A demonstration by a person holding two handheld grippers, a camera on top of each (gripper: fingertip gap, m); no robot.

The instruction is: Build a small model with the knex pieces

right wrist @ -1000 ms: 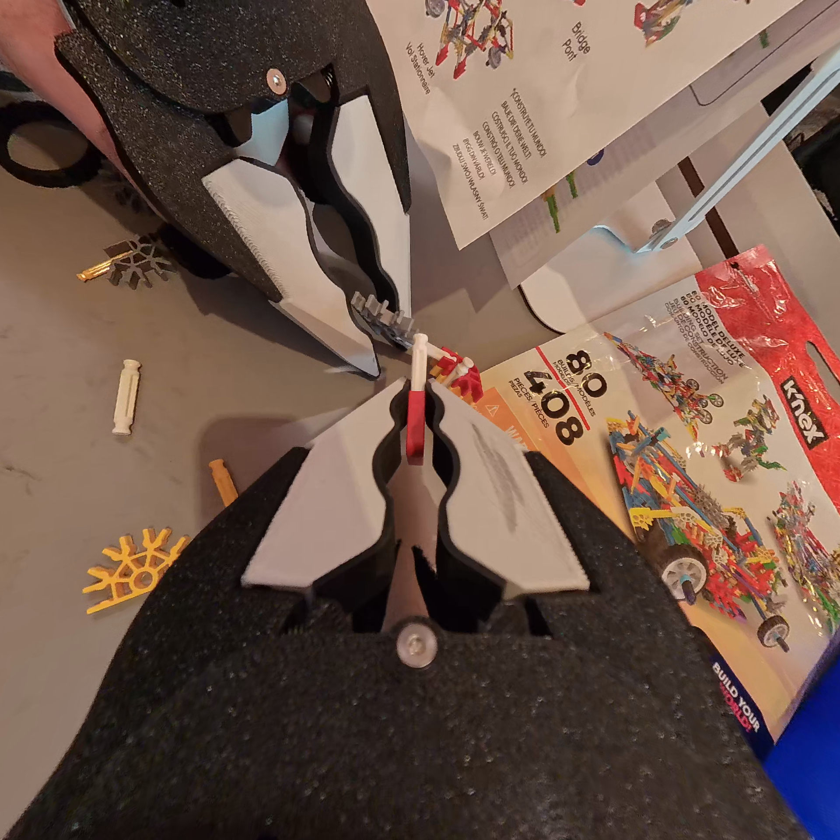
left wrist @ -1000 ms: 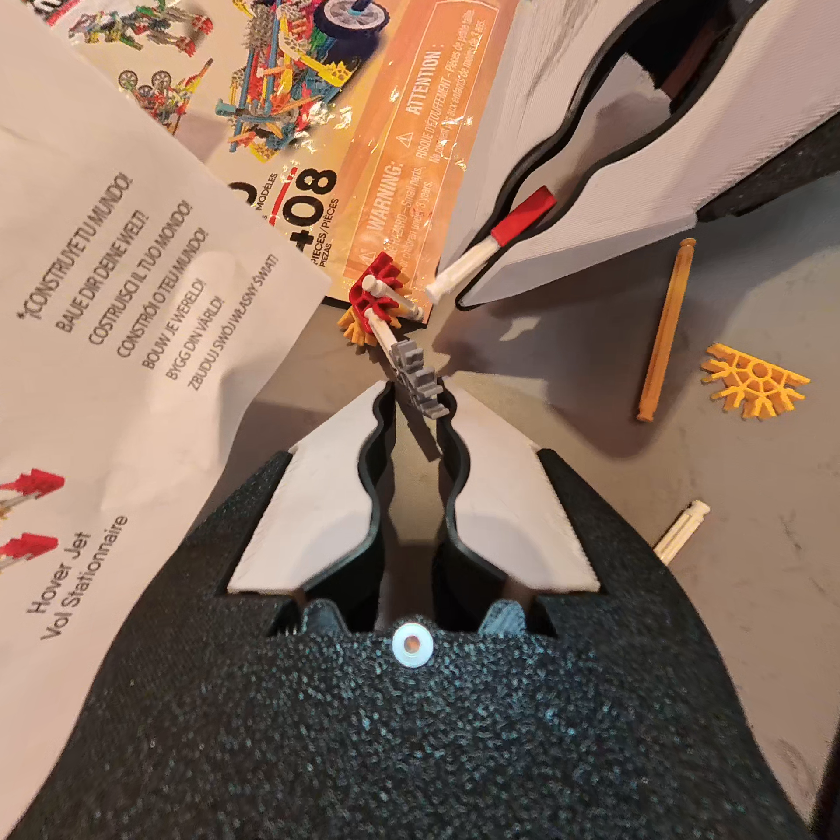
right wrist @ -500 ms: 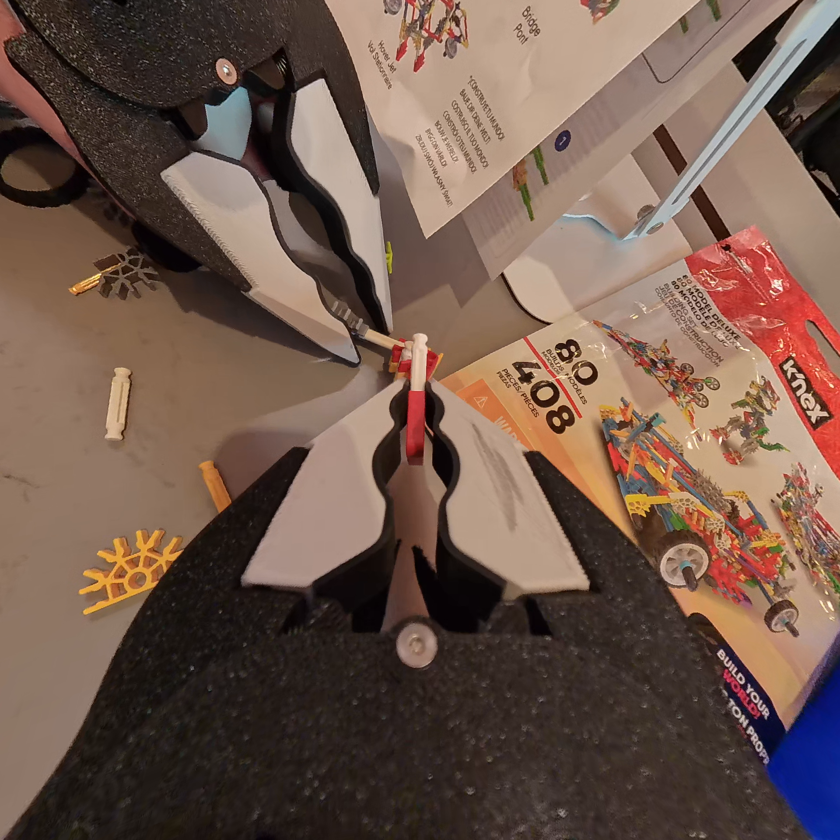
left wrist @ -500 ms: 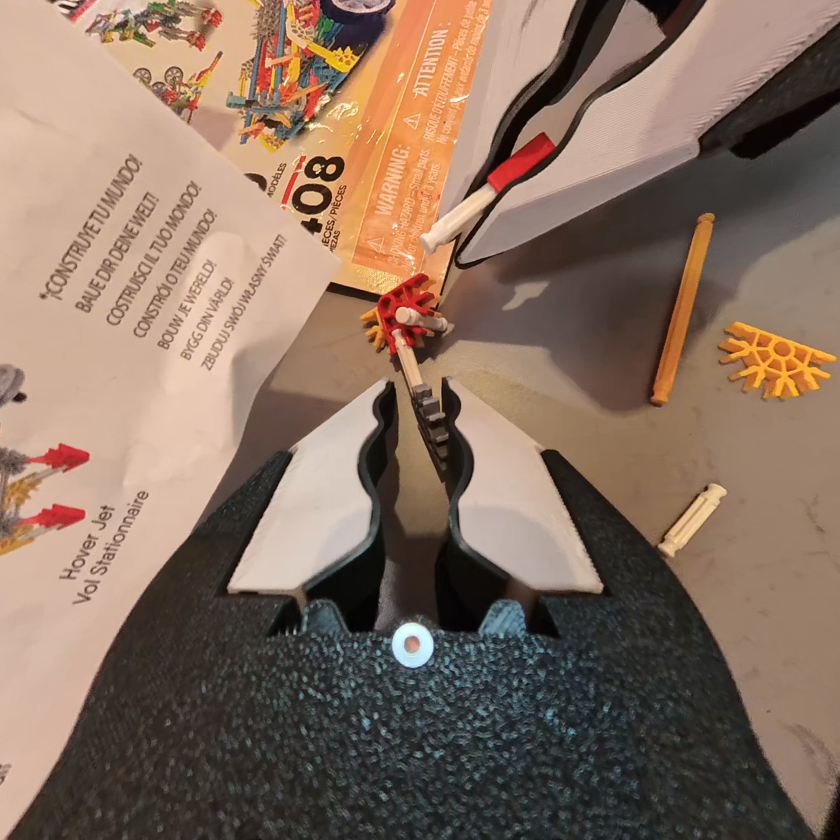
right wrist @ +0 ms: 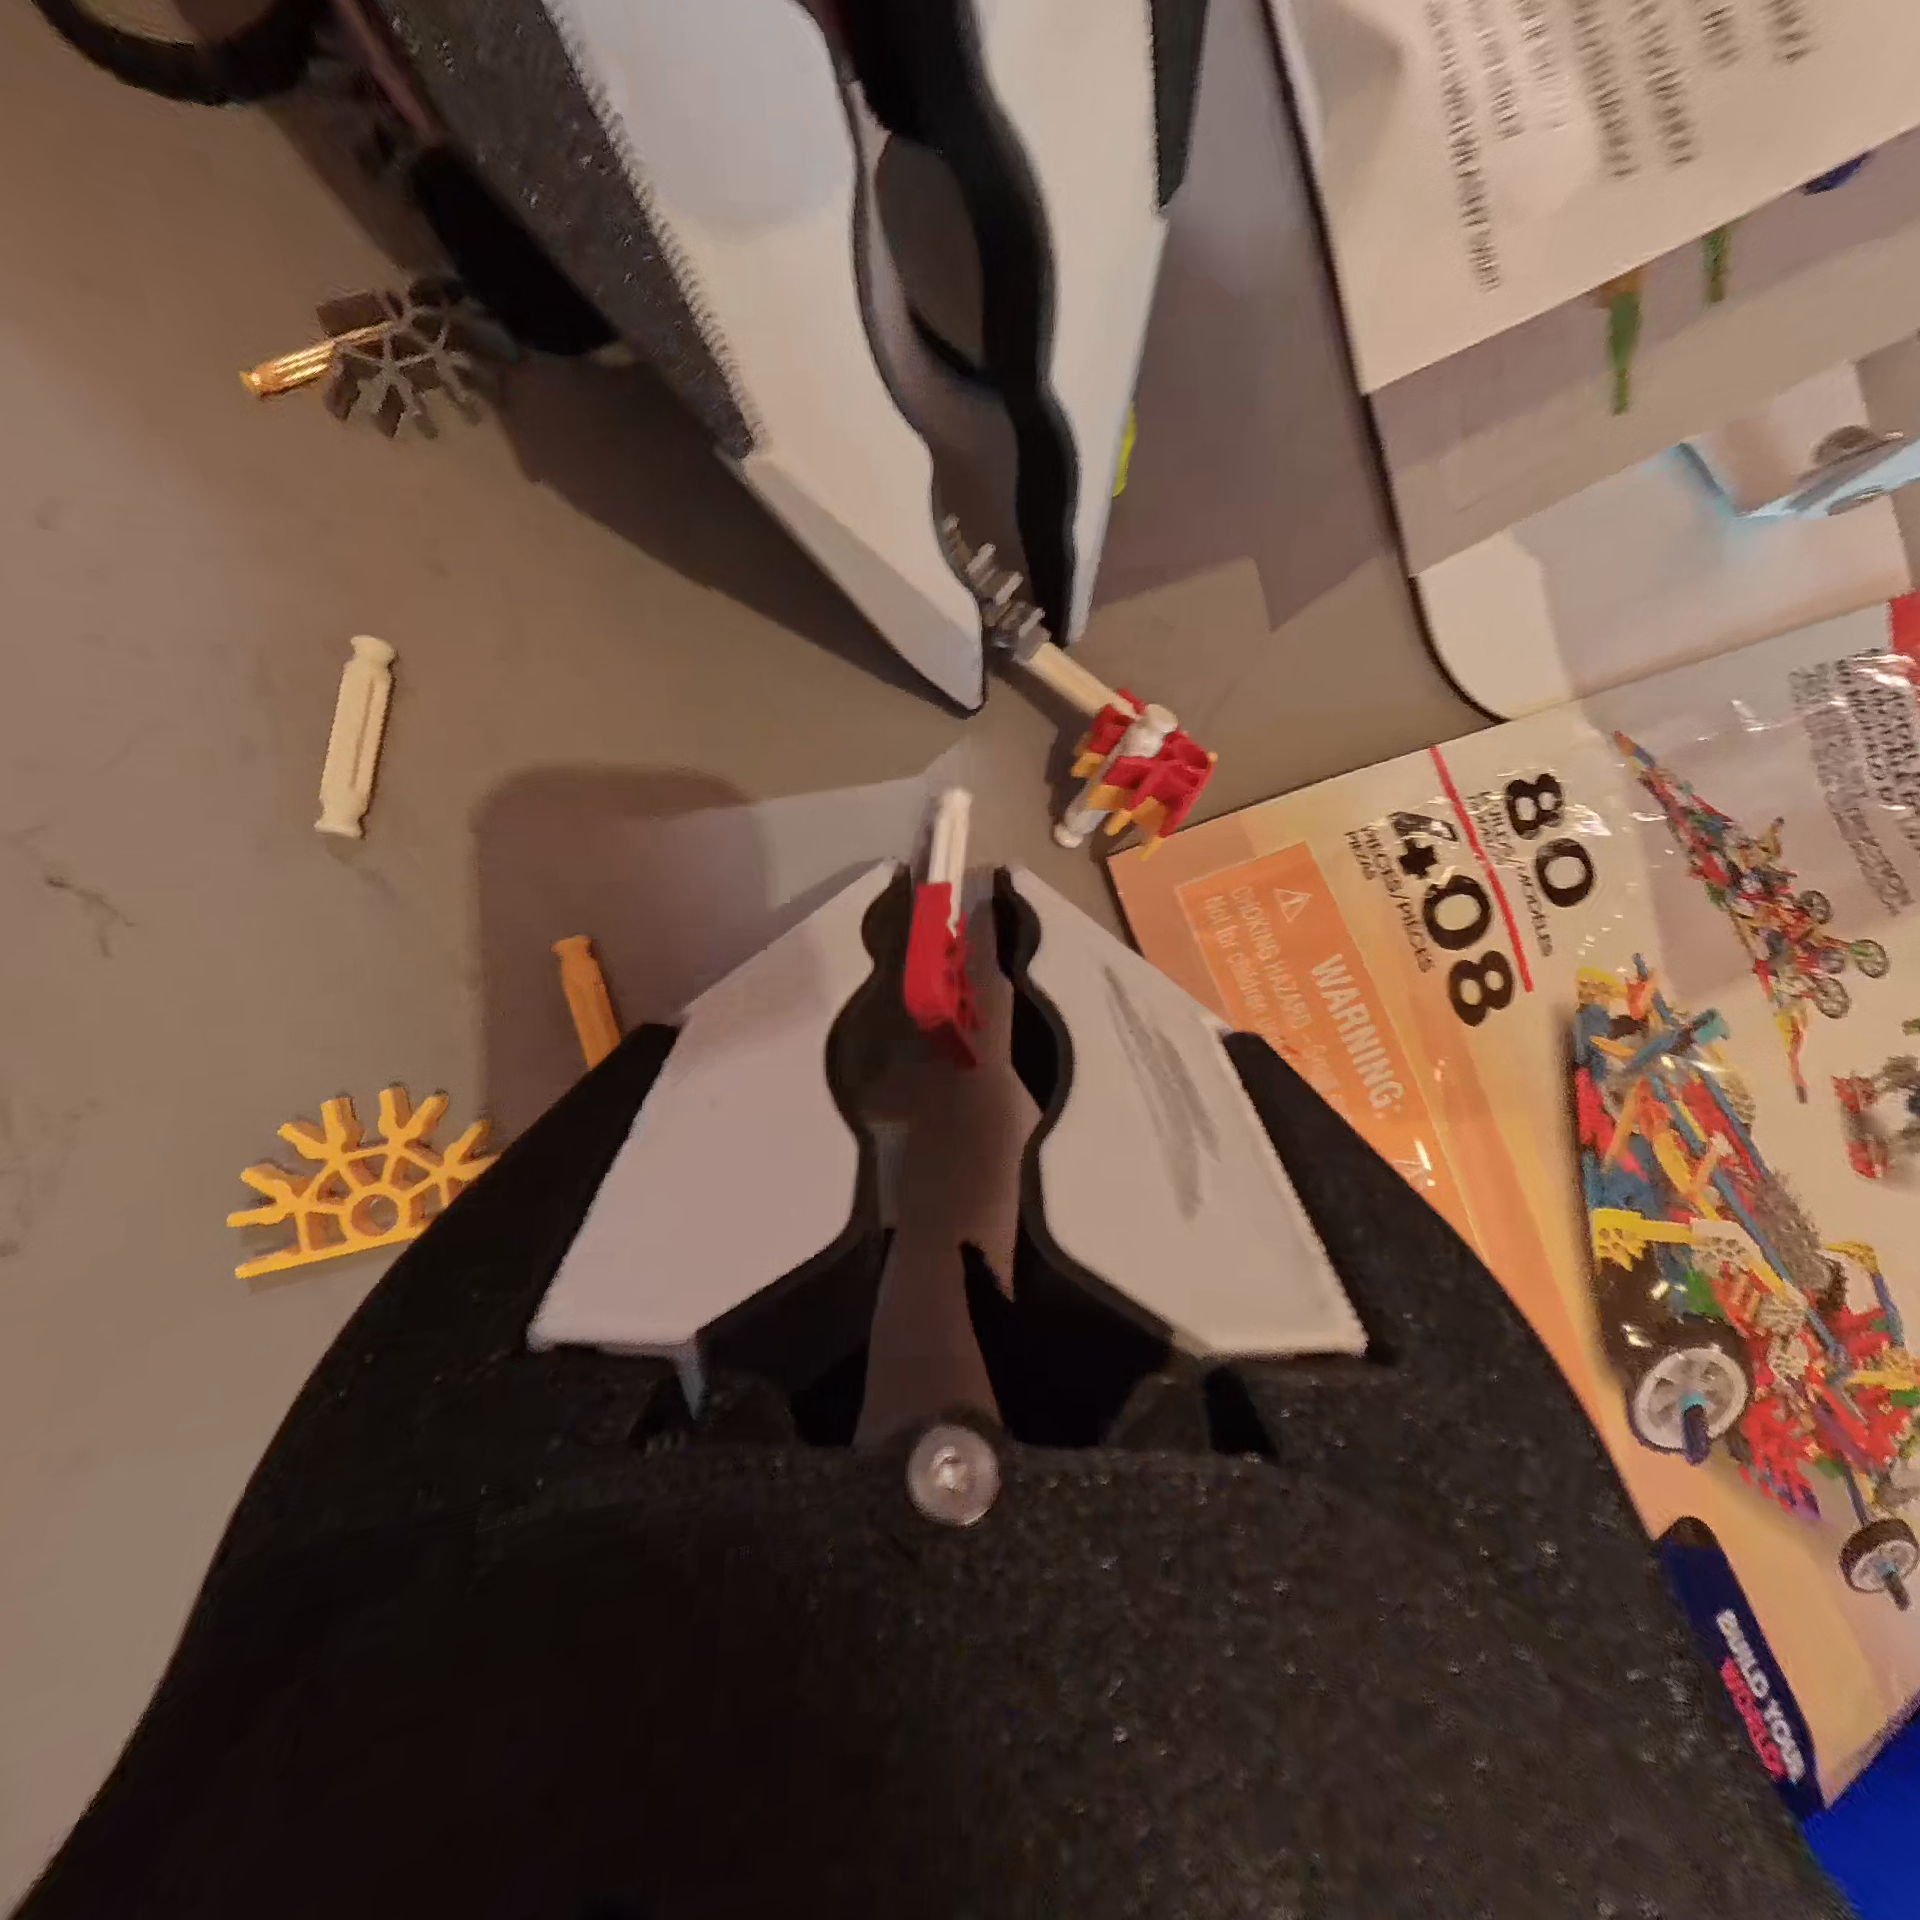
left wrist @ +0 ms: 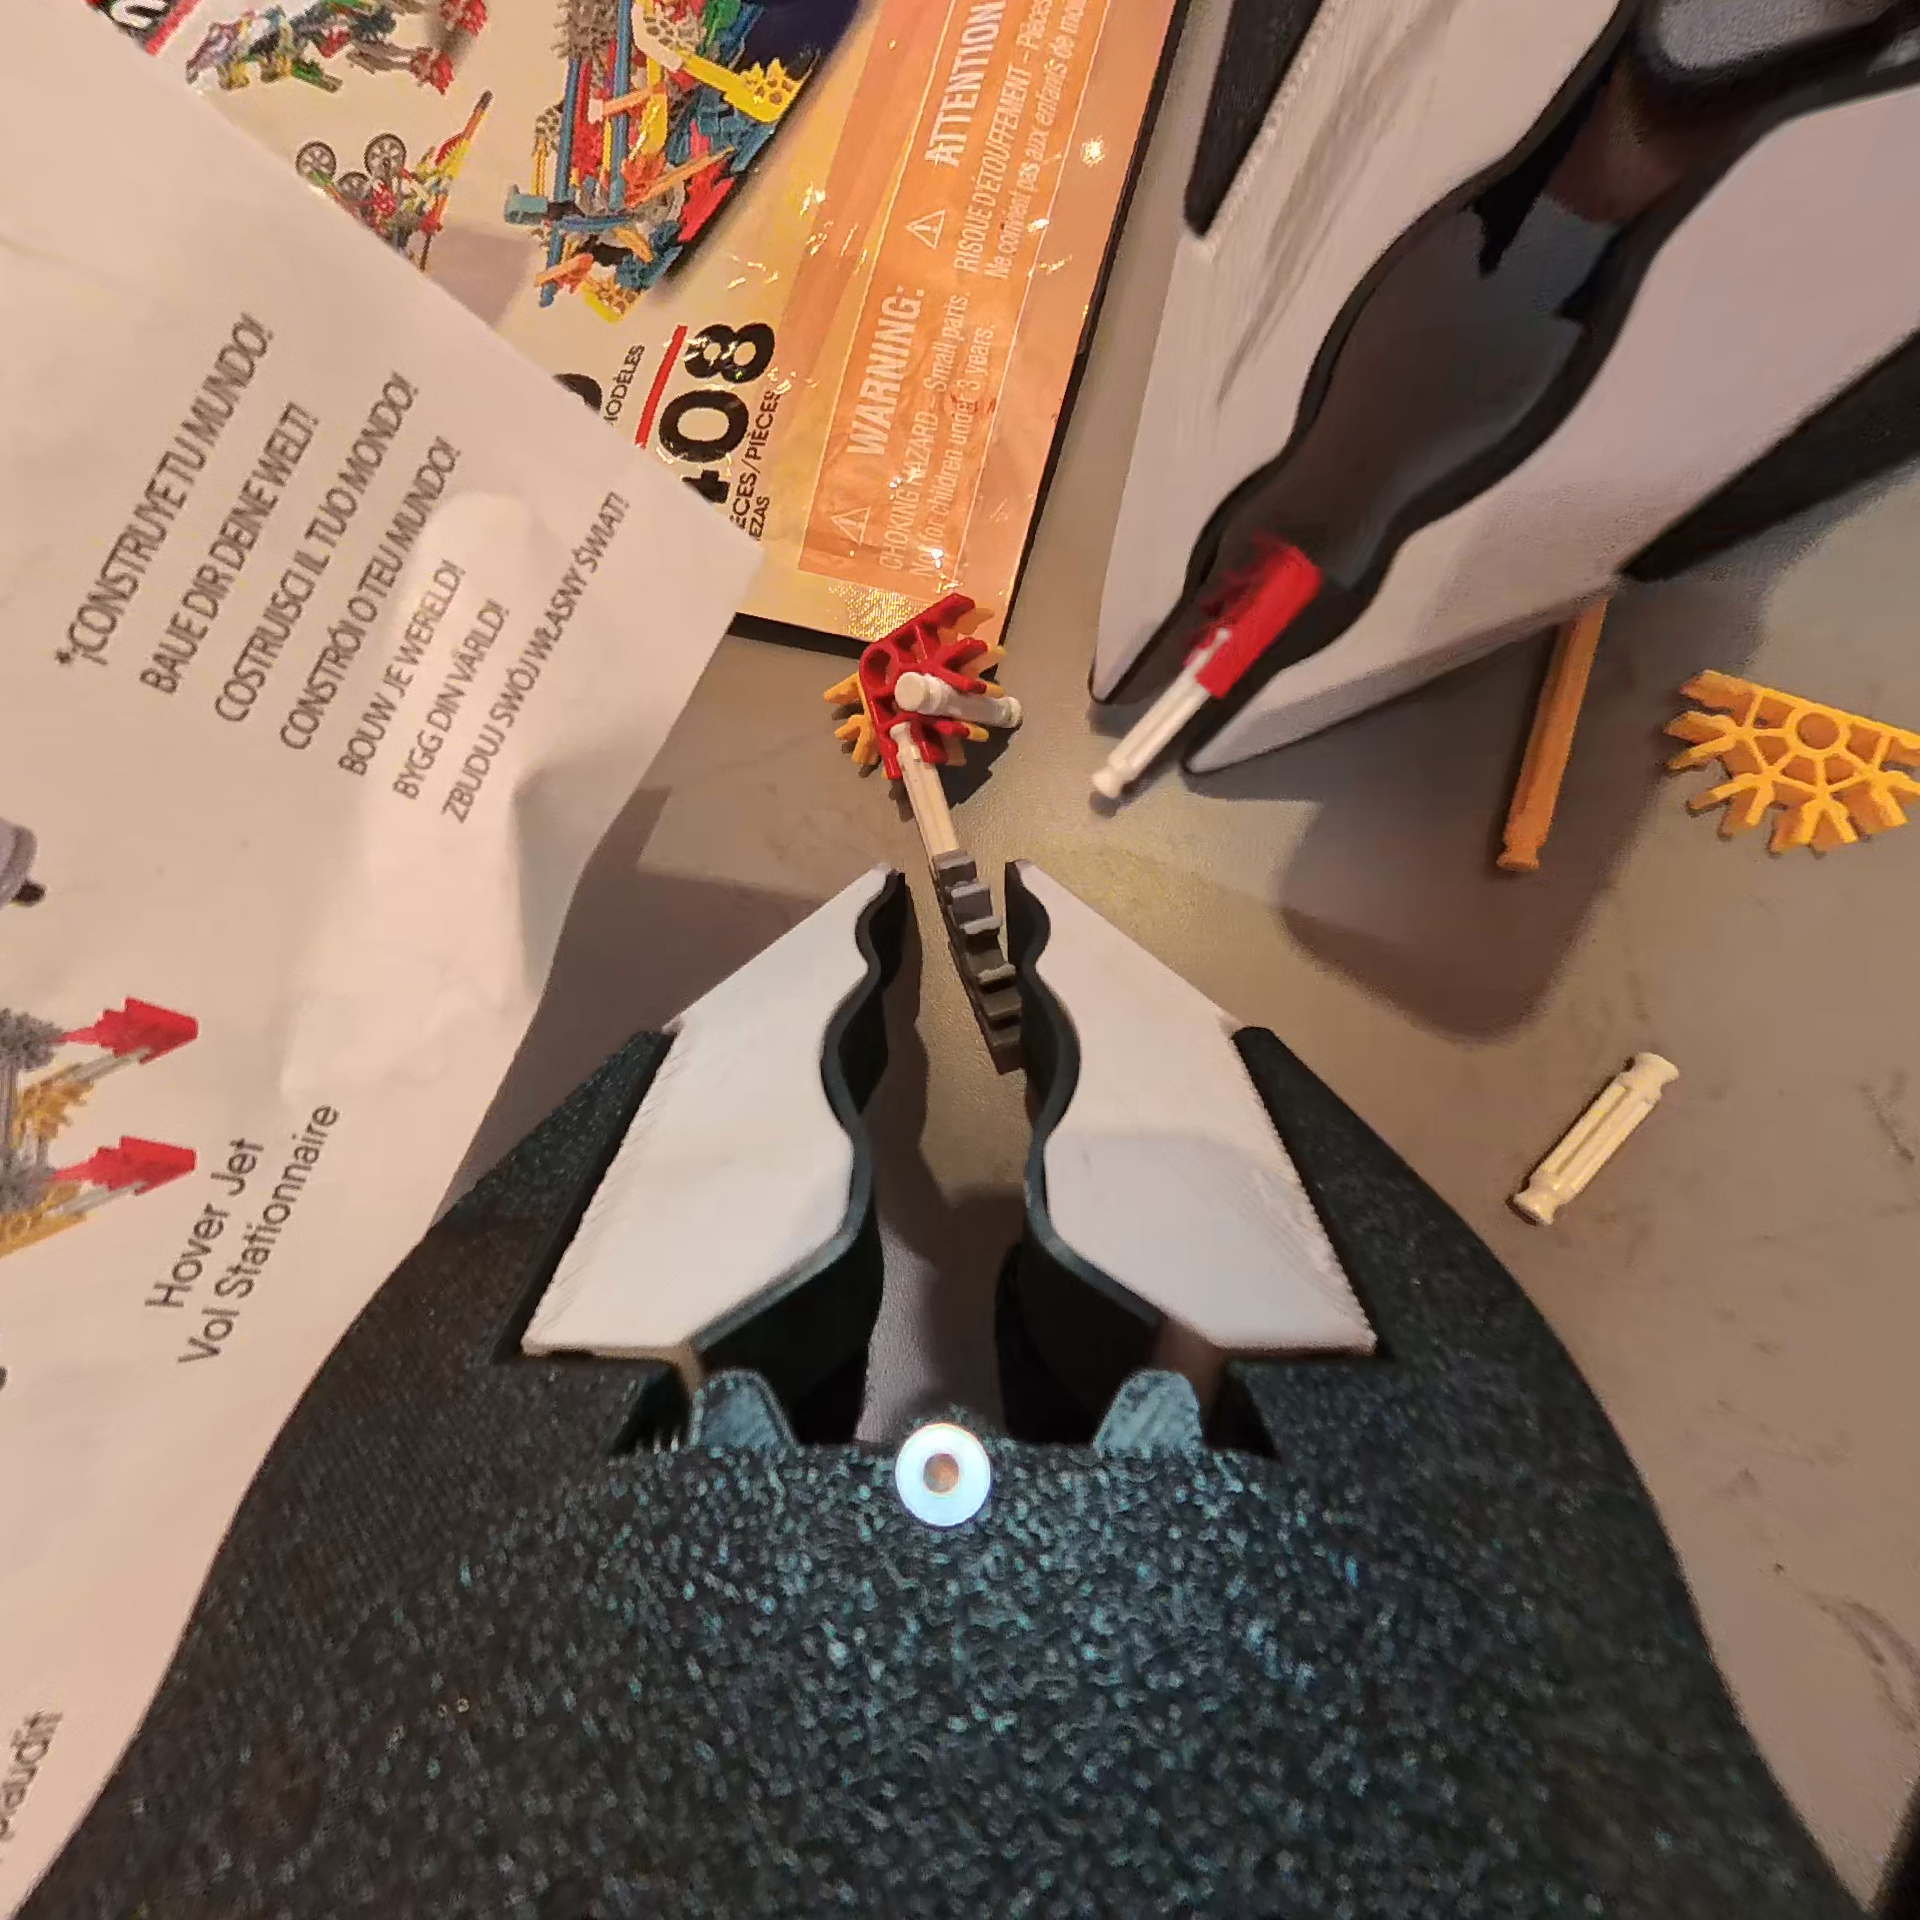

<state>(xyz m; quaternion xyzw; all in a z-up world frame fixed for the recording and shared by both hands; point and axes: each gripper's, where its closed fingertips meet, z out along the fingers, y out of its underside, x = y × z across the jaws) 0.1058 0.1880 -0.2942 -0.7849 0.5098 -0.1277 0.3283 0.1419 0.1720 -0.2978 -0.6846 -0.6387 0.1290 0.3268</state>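
My left gripper [left wrist: 956, 873] is shut on a grey toothed connector [left wrist: 977, 945]. A white rod [left wrist: 930, 800] runs from it to a red and yellow connector cluster [left wrist: 914, 686] just above the grey table. My right gripper [right wrist: 948, 873] is shut on a red connector [right wrist: 940, 966] with a short white rod [right wrist: 951, 831] sticking out forward. That rod tip is a little to the left of the cluster [right wrist: 1138, 774], not touching it. Each gripper also shows in the other's view: the left gripper [right wrist: 1023, 655] and the right gripper [left wrist: 1148, 727].
A printed paper sheet [left wrist: 260, 623] and a glossy toy package [right wrist: 1558, 1039] lie beside the cluster. Loose on the table are a yellow fan connector [right wrist: 353, 1184], an orange rod [left wrist: 1553, 727], a short white rod [right wrist: 353, 732] and a grey snowflake connector [right wrist: 400, 358]. The tips of one gripper are about 5 cm away from the tips of the other.
The right gripper's white rod touched the cluster a second ago; it has since drawn away and now sits apart. The left gripper's grey connector has turned edge-on between its fingers.
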